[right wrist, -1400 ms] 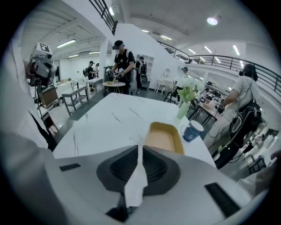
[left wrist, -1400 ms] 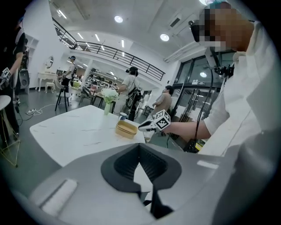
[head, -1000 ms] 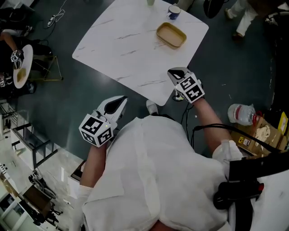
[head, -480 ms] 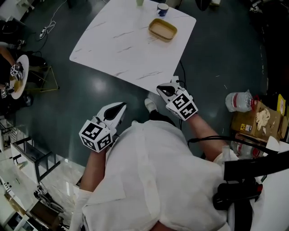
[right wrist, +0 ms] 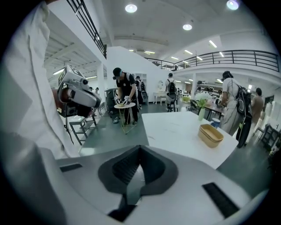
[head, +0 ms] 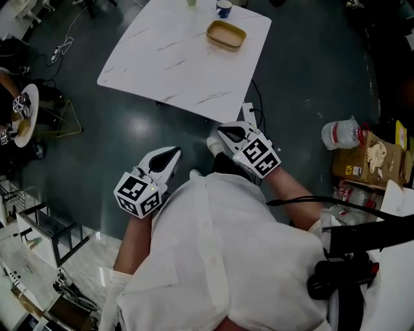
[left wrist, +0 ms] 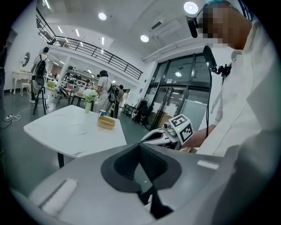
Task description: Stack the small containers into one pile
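A pile of tan small containers (head: pixel 226 35) stands near the far corner of the white marble table (head: pixel 174 61). The same pile (left wrist: pixel 106 122) appears in the left gripper view and again (right wrist: pixel 210 135) in the right gripper view. Both grippers hang over the dark floor close to the person's white shirt, well short of the table. My left gripper (head: pixel 172 154) is shut with nothing in it, jaws meeting (left wrist: pixel 140 147). My right gripper (head: pixel 223 129) is shut and empty too (right wrist: pixel 139 149), just off the table's near corner.
A blue cup (head: pixel 224 8) stands behind the pile. On the floor at the right lie a plastic bag (head: pixel 339 134) and a cardboard box (head: pixel 372 161). A small round side table (head: pixel 24 116) is at the left. Several people stand in the hall behind the table (right wrist: pixel 175 132).
The person has stepped back, so the table and pile sit farther away. My right gripper left the table's near edge and came down-left over the floor. Left gripper barely moved.
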`<state>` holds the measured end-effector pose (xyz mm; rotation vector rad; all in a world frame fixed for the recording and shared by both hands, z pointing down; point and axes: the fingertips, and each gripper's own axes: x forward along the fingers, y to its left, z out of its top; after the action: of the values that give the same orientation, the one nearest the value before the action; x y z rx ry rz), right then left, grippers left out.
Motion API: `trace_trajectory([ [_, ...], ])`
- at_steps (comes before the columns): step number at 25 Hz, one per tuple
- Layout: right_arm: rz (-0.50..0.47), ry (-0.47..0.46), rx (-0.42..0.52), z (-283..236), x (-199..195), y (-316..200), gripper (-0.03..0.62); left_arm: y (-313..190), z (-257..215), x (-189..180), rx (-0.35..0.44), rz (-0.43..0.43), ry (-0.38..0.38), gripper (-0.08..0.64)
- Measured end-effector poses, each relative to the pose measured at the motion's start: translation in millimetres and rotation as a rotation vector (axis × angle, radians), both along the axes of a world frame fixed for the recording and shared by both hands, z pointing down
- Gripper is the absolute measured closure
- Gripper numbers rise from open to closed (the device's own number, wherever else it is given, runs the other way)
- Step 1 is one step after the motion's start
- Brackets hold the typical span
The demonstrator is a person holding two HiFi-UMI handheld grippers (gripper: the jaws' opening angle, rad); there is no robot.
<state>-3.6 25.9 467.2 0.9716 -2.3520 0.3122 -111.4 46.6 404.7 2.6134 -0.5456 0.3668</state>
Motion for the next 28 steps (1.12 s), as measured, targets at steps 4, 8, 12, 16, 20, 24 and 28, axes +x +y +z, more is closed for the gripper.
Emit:
trace_trajectory([
  [4,-0.003,0.001,0.002,-4,-8,9,0.588,9,1,-5,0.002,0.007,-0.004,0.554],
  [8,-0.005,0.005,0.018,-6,-17,11,0.588,13,1,-14,0.008,0.008,-0.002,0.554],
  [12,-0.023,0.009,0.024,-7,-23,15,0.588,17,3,-16,0.006,-0.001,0.002,0.554],
  [16,-0.03,0.011,0.026,-8,-25,22,0.588,23,3,-15,0.006,0.004,-0.001,0.554],
  [20,-0.031,0.011,0.029,-9,-25,25,0.588,26,4,-14,0.006,0.007,-0.003,0.554],
  [24,-0.039,0.03,0.036,-8,-21,30,0.588,29,4,-12,0.008,0.014,-0.003,0.554],
  [28,-0.029,0.019,0.031,-9,-20,37,0.588,34,4,-9,0.011,0.019,-0.004,0.554],
])
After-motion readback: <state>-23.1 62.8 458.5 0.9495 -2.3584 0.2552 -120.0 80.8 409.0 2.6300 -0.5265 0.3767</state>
